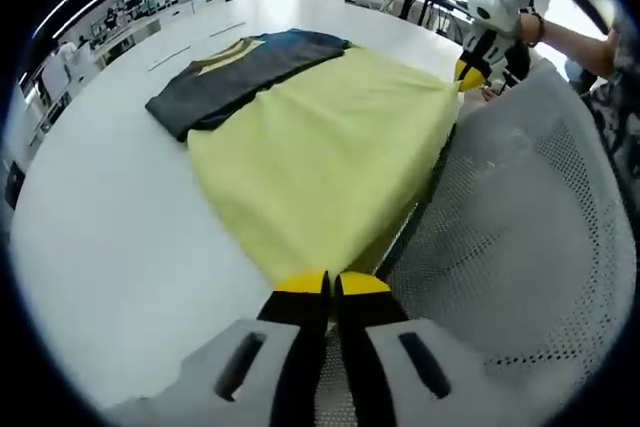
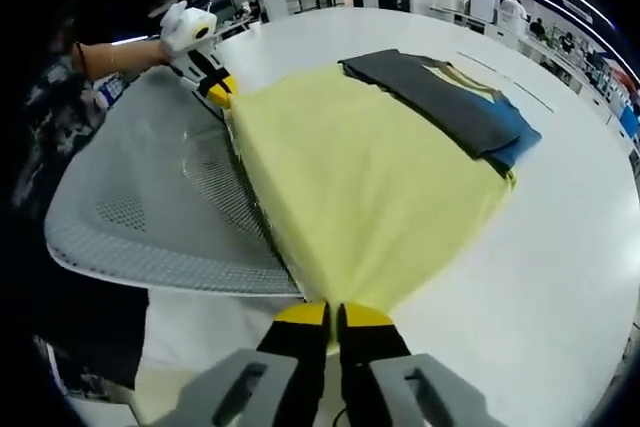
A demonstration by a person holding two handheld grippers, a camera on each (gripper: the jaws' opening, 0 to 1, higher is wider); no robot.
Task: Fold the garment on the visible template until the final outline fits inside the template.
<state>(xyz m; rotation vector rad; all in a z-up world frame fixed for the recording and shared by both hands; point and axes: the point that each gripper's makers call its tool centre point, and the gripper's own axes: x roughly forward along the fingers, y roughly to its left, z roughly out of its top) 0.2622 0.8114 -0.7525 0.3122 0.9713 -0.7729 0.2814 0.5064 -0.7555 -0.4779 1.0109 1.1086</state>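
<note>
A pale yellow garment (image 1: 330, 147) lies spread on the white table (image 1: 110, 217), one side reaching the table's edge. My left gripper (image 1: 332, 285) is shut on its near hem. In the left gripper view, my right gripper (image 1: 468, 73) is at the far corner of the cloth, held by a hand and shut on that corner. The right gripper view shows the same yellow garment (image 2: 370, 177) with my right gripper (image 2: 335, 315) shut on its near edge, and my left gripper (image 2: 218, 89) pinching the far corner. I cannot make out a template outline.
A stack of folded dark grey and blue garments (image 1: 240, 72) (image 2: 450, 97) lies on the table just past the yellow cloth. A grey mesh chair back (image 1: 520, 227) (image 2: 160, 197) presses against the table edge beside the garment. Desks and people stand far behind.
</note>
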